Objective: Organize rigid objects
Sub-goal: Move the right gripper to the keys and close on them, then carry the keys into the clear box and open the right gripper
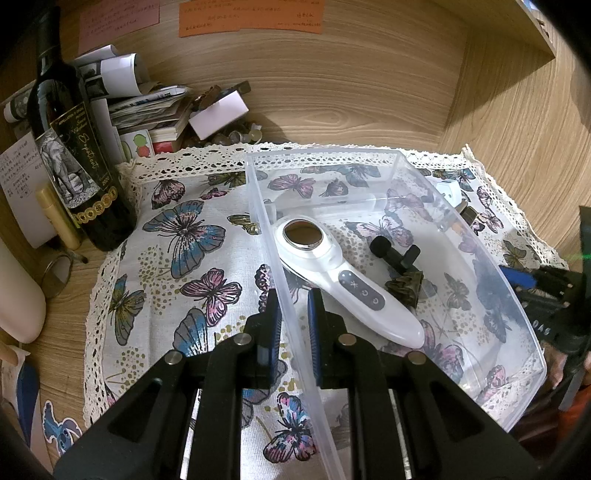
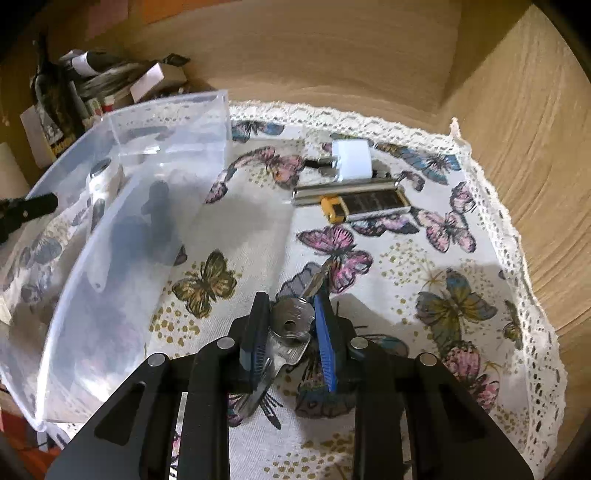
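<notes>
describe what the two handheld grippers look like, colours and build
Both are matte black, angular frames with slotted cut-outs and round silver pins at the finger joints. The left gripper and the right gripper each carry two flat fingers faced with ribbed blue pads. No cables or sleeves show.

Wine bottle (image 1: 70, 147) label: gold script, perhaps "Sopotient"; small line begins "APPELLATION"; "20.." at the foot, rest unclear.
Orange note (image 1: 251, 16): handwriting, too small to read.
White handheld device (image 1: 343, 280): button symbols only, no words.
</notes>
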The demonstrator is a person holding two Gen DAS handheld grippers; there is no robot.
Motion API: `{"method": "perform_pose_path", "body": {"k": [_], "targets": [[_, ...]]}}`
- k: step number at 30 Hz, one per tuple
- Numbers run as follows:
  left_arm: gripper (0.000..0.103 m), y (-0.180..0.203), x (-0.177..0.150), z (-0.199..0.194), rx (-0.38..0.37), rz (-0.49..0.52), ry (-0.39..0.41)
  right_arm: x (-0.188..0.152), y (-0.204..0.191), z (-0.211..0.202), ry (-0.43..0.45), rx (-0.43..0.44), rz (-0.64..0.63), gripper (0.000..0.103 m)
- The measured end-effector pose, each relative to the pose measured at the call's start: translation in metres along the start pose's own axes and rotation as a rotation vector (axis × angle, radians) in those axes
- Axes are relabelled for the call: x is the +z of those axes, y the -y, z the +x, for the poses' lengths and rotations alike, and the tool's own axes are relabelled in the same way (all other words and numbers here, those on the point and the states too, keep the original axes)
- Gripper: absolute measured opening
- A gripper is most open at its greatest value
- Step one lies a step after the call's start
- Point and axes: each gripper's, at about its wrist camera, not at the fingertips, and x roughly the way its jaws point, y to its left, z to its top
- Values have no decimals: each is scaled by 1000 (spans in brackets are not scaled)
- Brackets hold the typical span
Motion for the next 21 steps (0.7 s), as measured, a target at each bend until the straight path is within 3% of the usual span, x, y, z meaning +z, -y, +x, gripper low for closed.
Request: {"method": "perform_pose_path", "body": {"k": [12,21], "targets": [[14,0,0,0,0,0,0,34,-6,-56,177,17,-10,23],[14,0,0,0,1,0,0,65,-29,-91,308,77,-67,23]]}}
